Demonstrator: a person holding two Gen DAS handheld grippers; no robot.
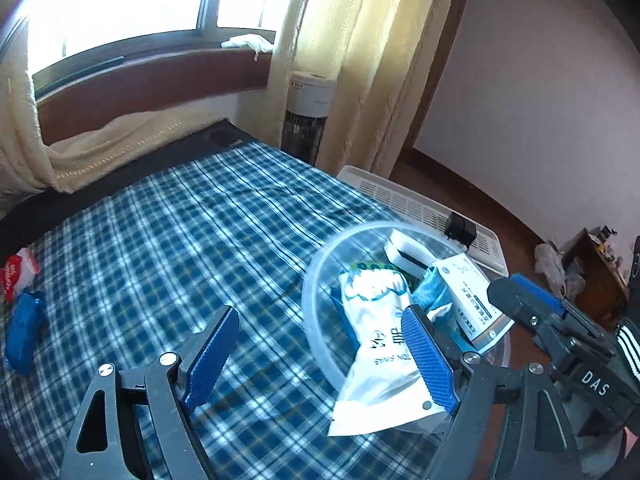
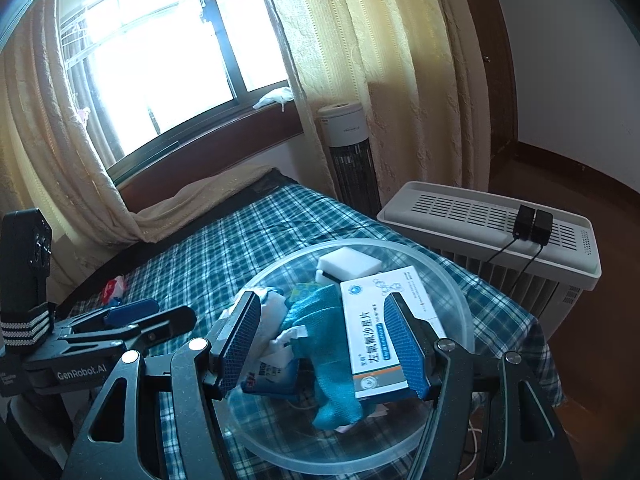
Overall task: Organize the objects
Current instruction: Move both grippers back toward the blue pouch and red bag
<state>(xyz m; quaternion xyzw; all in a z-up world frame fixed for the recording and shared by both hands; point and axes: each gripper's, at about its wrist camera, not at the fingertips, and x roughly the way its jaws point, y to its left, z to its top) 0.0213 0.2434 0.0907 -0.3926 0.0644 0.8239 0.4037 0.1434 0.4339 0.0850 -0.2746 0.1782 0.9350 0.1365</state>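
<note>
With the clear bowl (image 2: pixel 452 280) already filled, both the left gripper (image 1: pixel 320 356) and right gripper (image 2: pixel 334 340) hang spread and empty, so fetching the blue packet (image 1: pixel 22 332) and red packet (image 1: pixel 18 270) seems next

Bowl (image 2: pixel 460 300) on my surface (image 1: pixel 160 240), near its right edge. In bowl: box (image 2: pixel 380 328) right, cloth (image 2: pixel 316 320) middle, packet (image 1: pixel 376 320) left, block (image 2: pixel 350 266) behind. Heater (image 2: pixel 500 232) beyond surface's right edge. Two wrappers (image 1: pixel 20 292) far left.
</note>
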